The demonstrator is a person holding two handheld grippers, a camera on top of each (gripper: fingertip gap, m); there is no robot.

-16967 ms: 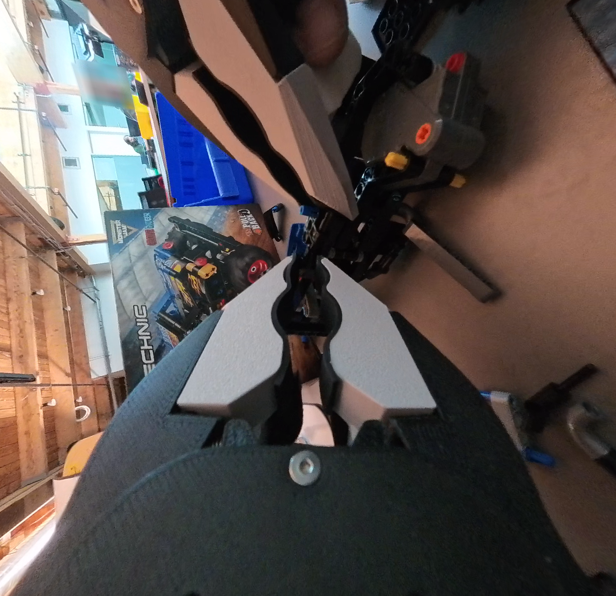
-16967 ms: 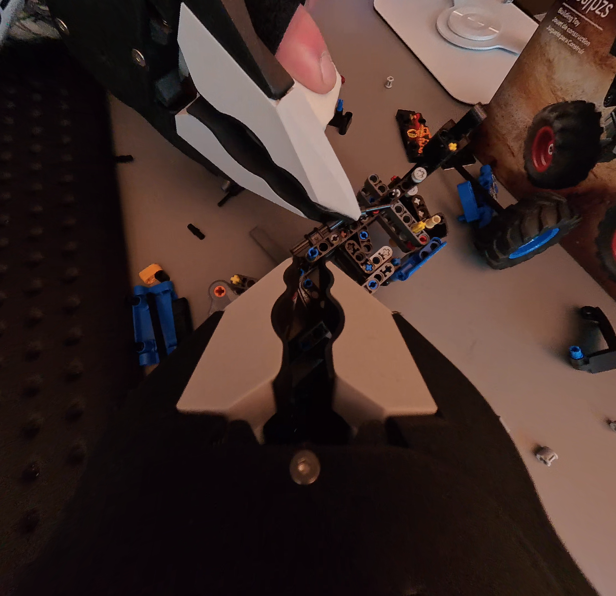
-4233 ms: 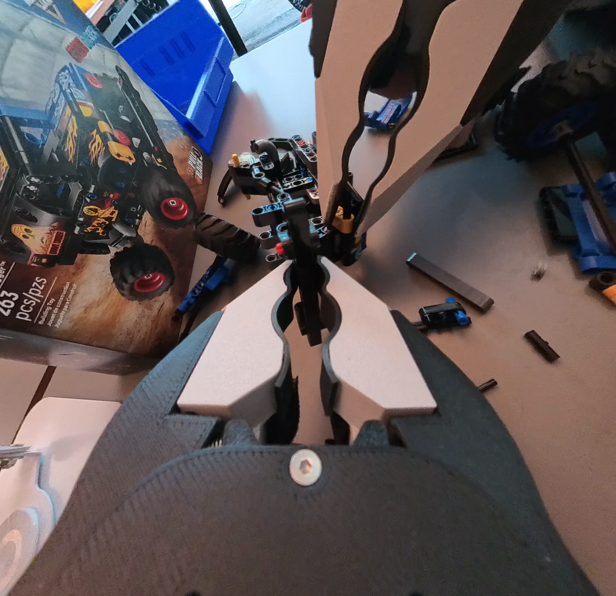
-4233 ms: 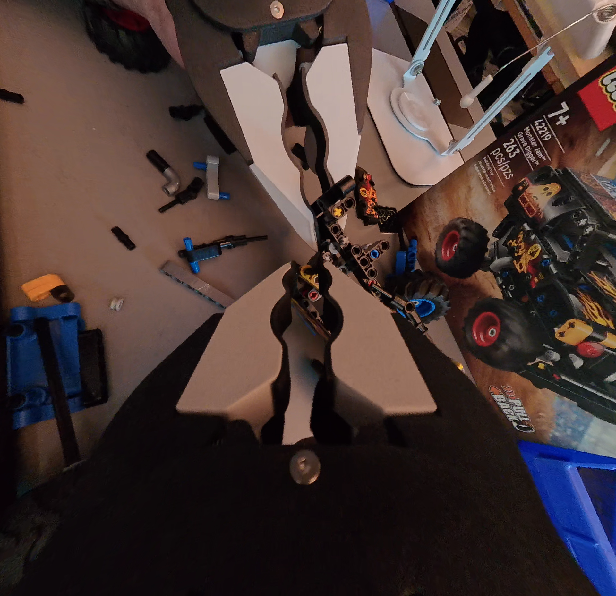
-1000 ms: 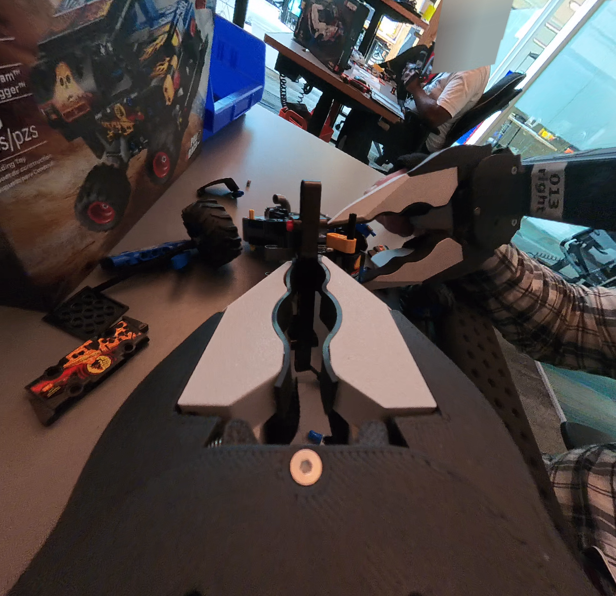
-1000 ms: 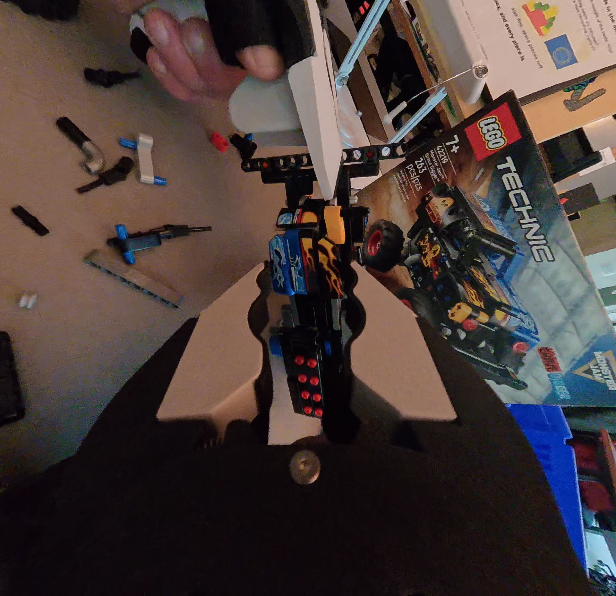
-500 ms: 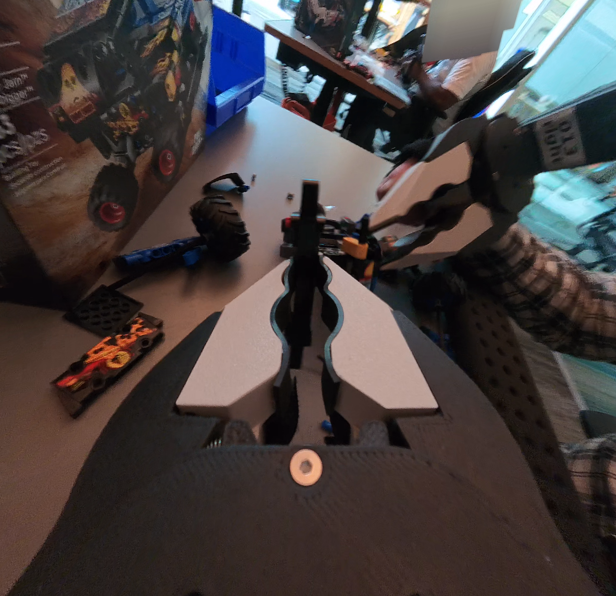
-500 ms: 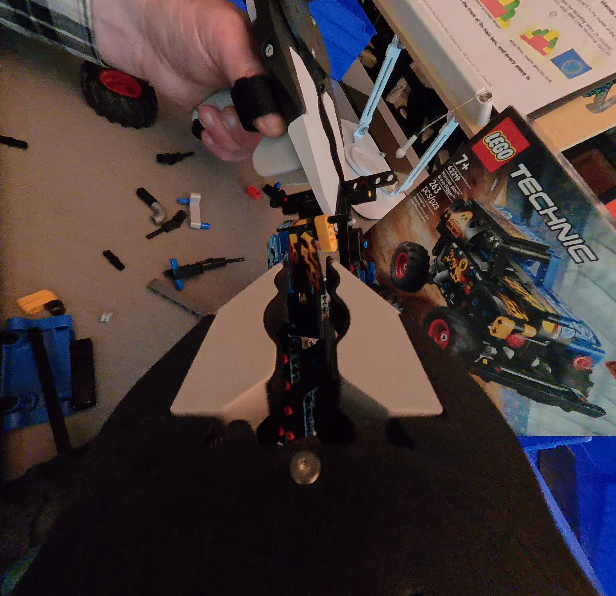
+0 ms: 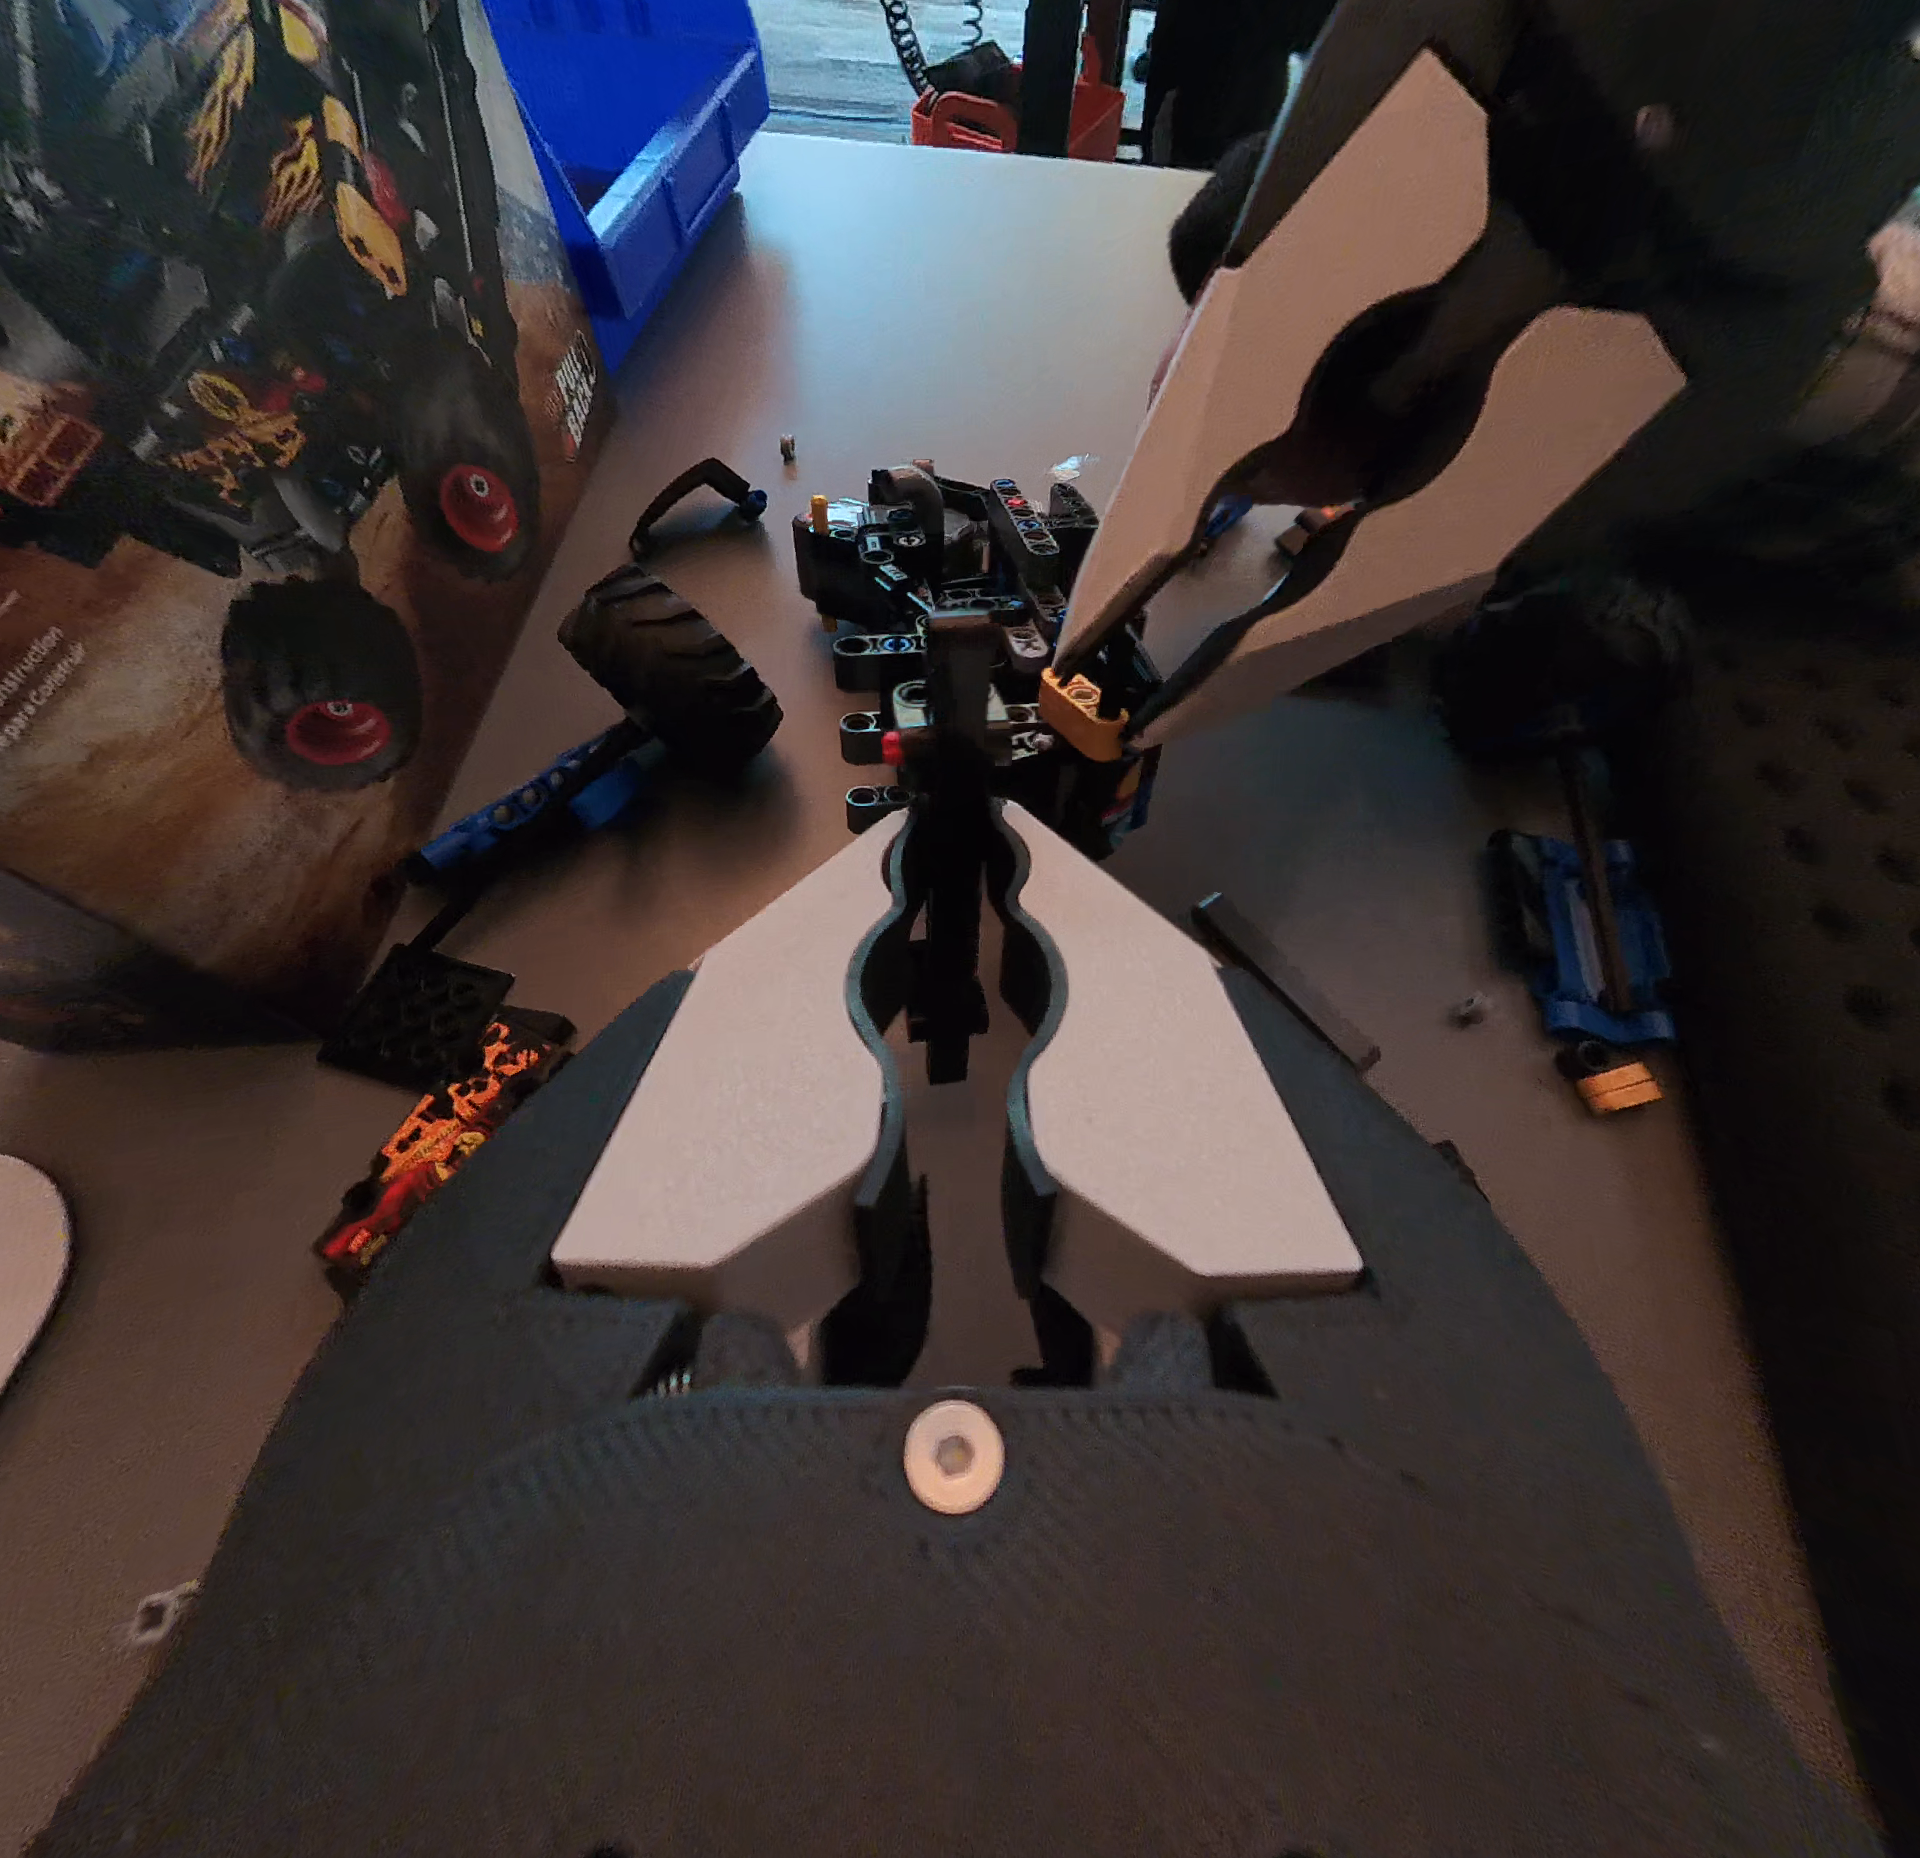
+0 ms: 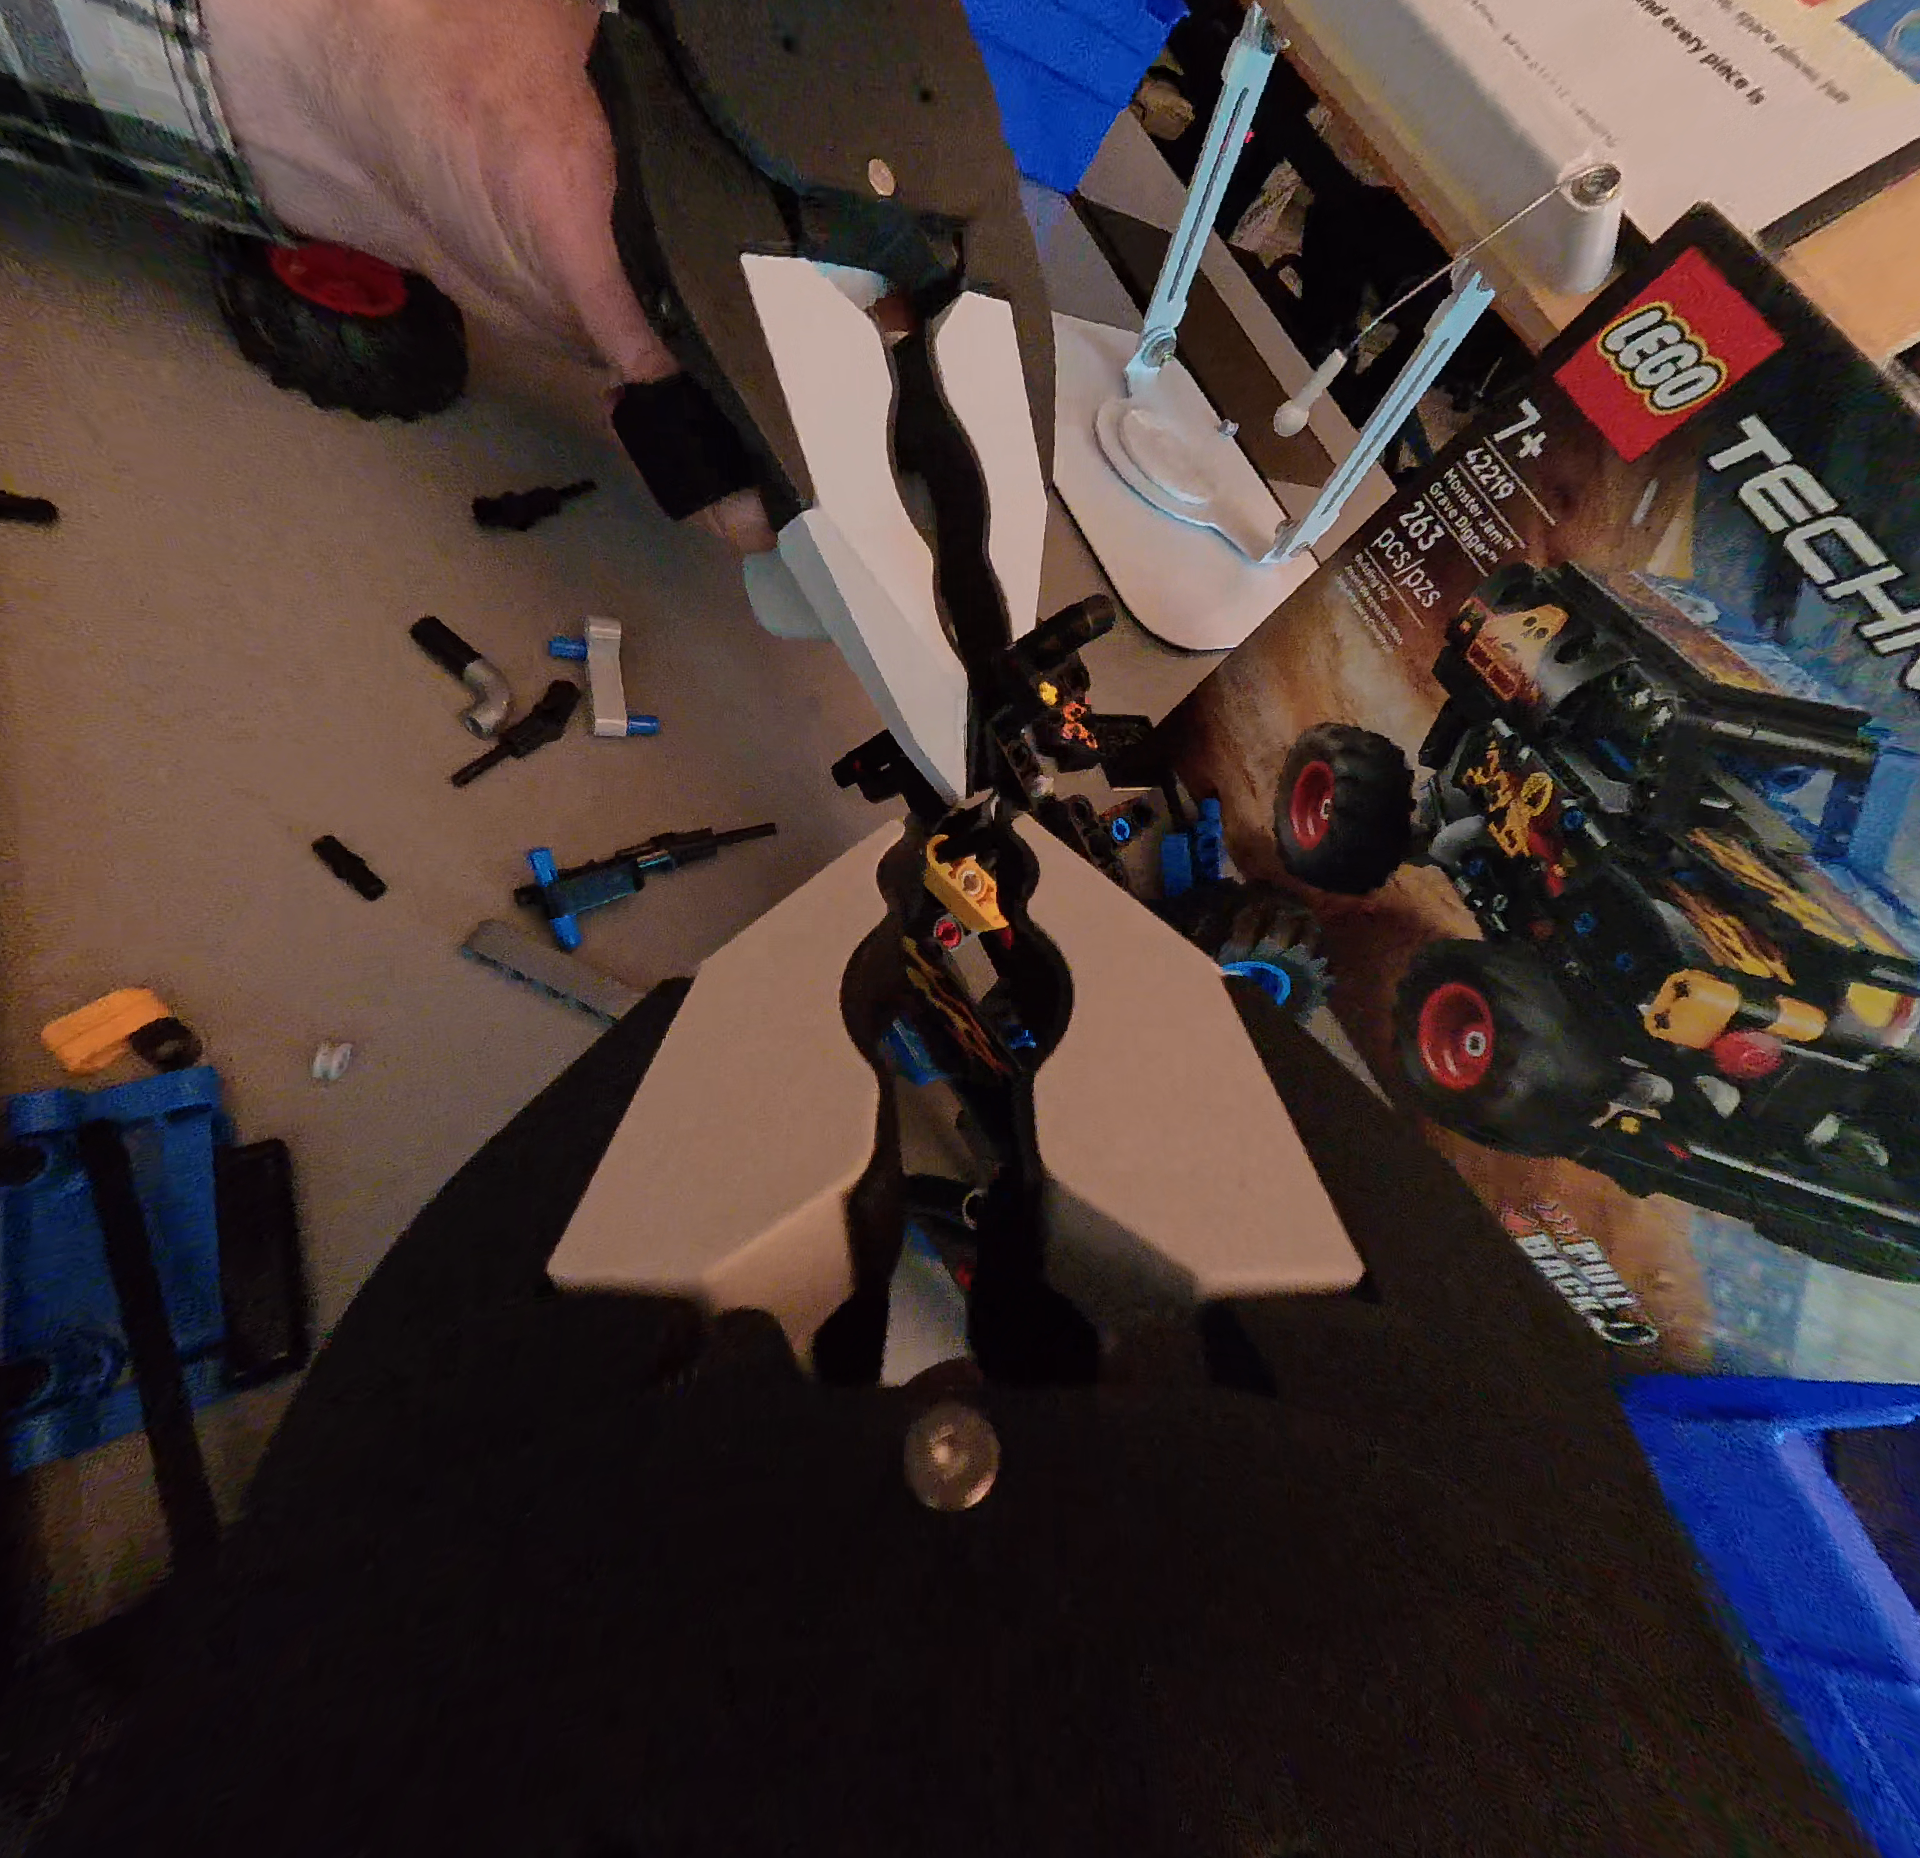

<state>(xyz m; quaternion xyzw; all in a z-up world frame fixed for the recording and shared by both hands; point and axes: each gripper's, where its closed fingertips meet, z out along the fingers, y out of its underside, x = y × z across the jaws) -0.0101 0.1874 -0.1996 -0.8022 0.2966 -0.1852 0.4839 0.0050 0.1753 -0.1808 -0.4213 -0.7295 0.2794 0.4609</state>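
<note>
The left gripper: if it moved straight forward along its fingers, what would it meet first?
The left gripper is shut on a black beam of the toy chassis, so nothing lies between. Past it, the right gripper pinches the chassis's yellow piece slightly to the right; depth is unclear.

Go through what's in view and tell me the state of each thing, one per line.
left gripper: shut on a black beam of the brick assembly.
right gripper: shut on the assembly at its yellow piece.
loose tire: on its side on the table, unmounted.
toy box: standing upright.
blue bin: open-topped.
</note>
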